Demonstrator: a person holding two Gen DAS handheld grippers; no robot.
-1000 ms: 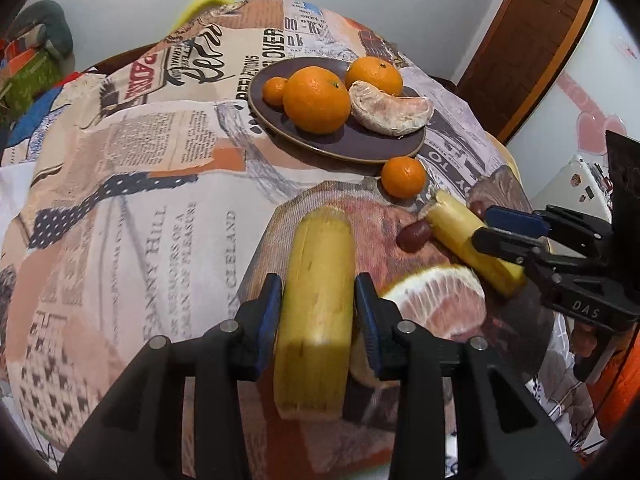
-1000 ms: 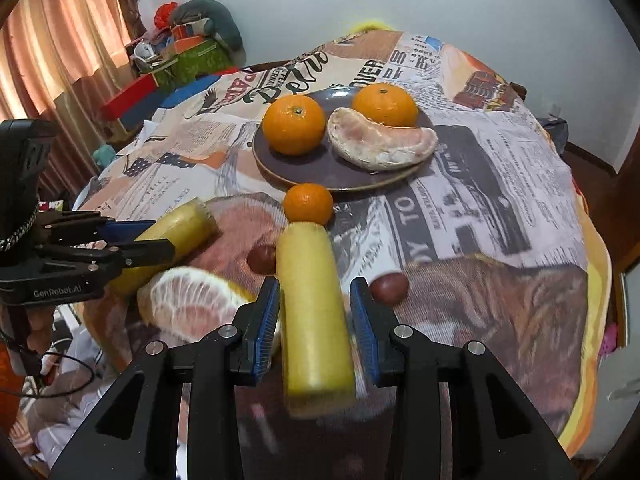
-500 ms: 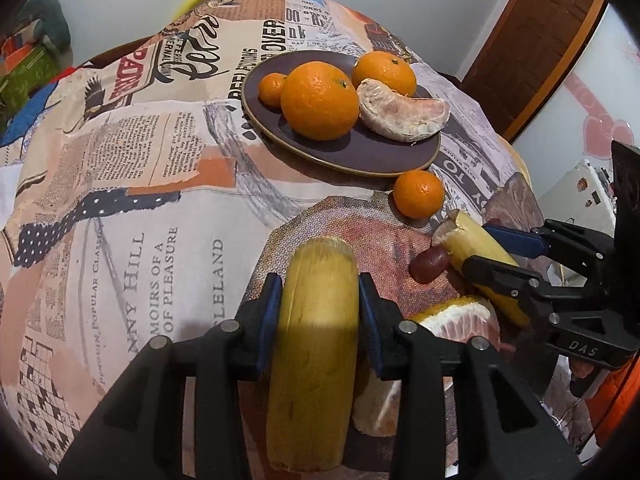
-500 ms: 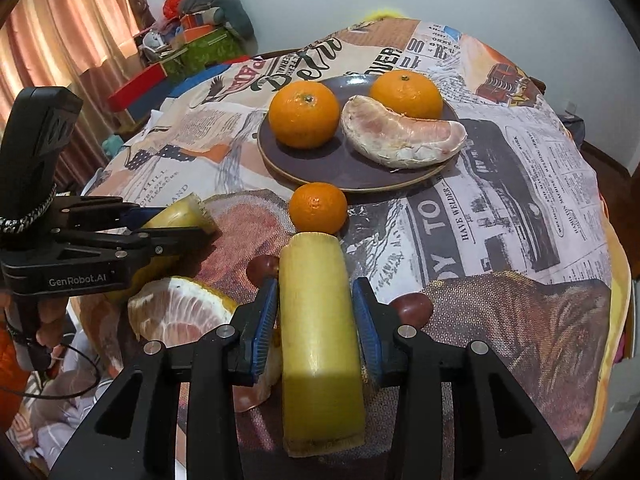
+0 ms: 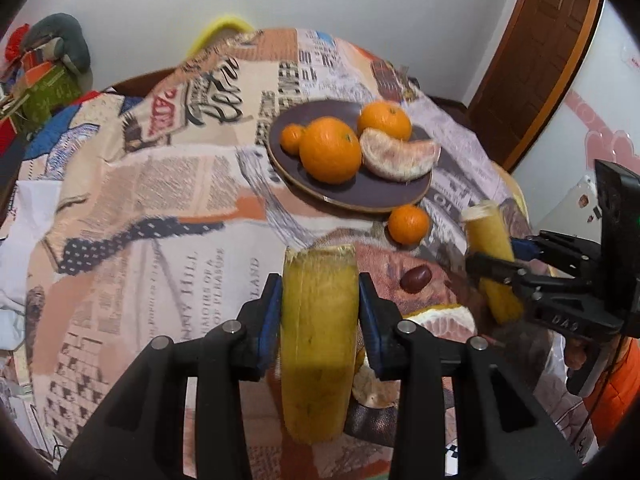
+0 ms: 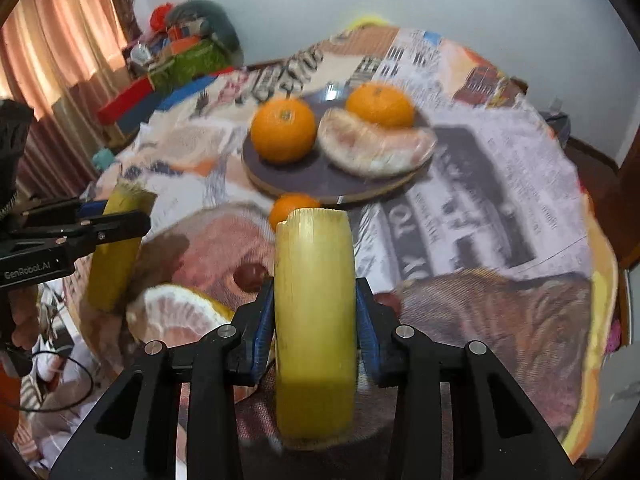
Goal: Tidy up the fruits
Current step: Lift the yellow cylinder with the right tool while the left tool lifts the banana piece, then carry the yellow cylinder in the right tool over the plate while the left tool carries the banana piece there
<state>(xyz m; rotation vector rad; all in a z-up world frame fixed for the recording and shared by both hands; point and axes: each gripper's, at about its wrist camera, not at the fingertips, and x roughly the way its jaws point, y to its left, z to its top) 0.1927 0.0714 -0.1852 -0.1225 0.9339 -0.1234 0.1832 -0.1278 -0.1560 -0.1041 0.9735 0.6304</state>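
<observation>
Both claws are gripping yellow cane pieces: the left claw [image 5: 320, 308] is clamping one cane piece [image 5: 318, 340], the right claw [image 6: 315, 316] is clamping another cane piece [image 6: 314, 320], jaws narrow, pads pressing the sides. Compared with a second ago, the left piece is rising off the worktop [image 5: 160, 216], clear of the pomelo half [image 5: 444, 320]. Both pieces are likely heading for the dark plate [image 5: 360, 190], already holding oranges.

- We count two yellow cane pieces [image 5: 318, 344] [image 5: 490, 256].
- Four oranges: three on the far plate [image 5: 360, 196], one small orange [image 5: 408, 224] just near it.
- Two pomelo pieces [image 5: 398, 156] [image 5: 444, 320].
- Two dark red dates [image 5: 416, 278] [image 6: 386, 302].
</observation>
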